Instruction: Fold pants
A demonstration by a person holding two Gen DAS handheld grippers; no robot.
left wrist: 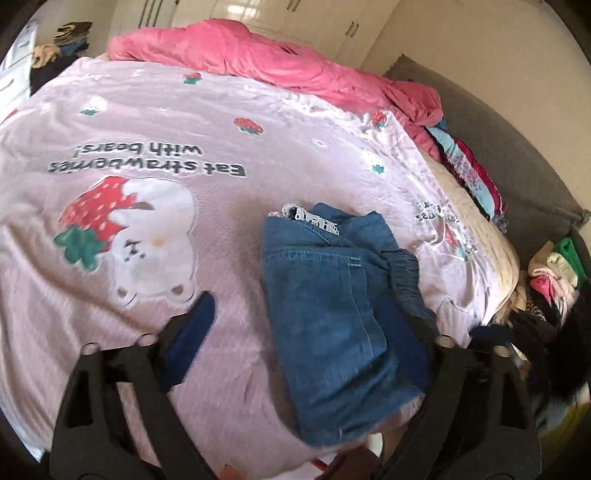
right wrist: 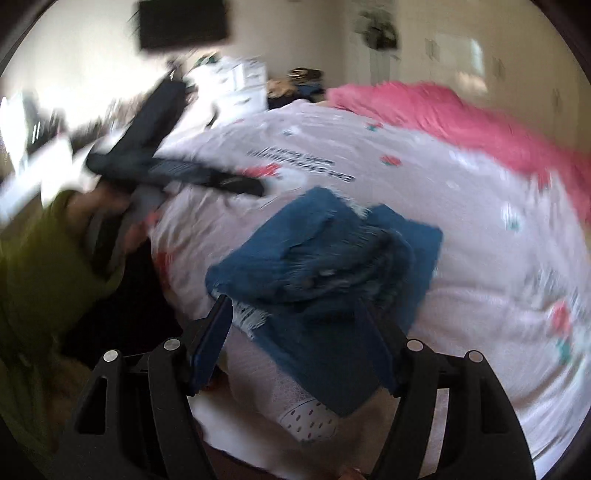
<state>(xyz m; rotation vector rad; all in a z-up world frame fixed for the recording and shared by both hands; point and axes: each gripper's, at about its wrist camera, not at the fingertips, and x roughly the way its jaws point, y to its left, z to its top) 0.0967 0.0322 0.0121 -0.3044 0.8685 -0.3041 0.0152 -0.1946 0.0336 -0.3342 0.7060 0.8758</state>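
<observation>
1. The pants are blue denim, folded into a compact multi-layer bundle. A pocket seam and a side seam show on the top layer. A strip of white lace trim sits at the far end.
2. The pants lie on the bed, on a pale pink bedspread printed with strawberries, a white bear and the text "Eat strawberries with bears!". The bundle sits near the bed's near edge.
3. Left gripper: the jaws stand wide. The left finger is over bare bedspread. The right finger is at the bundle's right edge, partly covered by denim. Whether it touches the cloth cannot be told.
4. Right gripper: the jaws stand moderately wide around the near end of the pants. The frame is motion-blurred, so contact between pads and denim cannot be told.
5. Left wrist view only: a crumpled pink blanket across the far side of the bed, a row of folded clothes along the right edge, and a heap of garments beyond the bed at the right.
6. Right wrist view only: the left gripper seen from outside at the left, held by a hand in an olive-green sleeve, and a dark screen on the far wall.
</observation>
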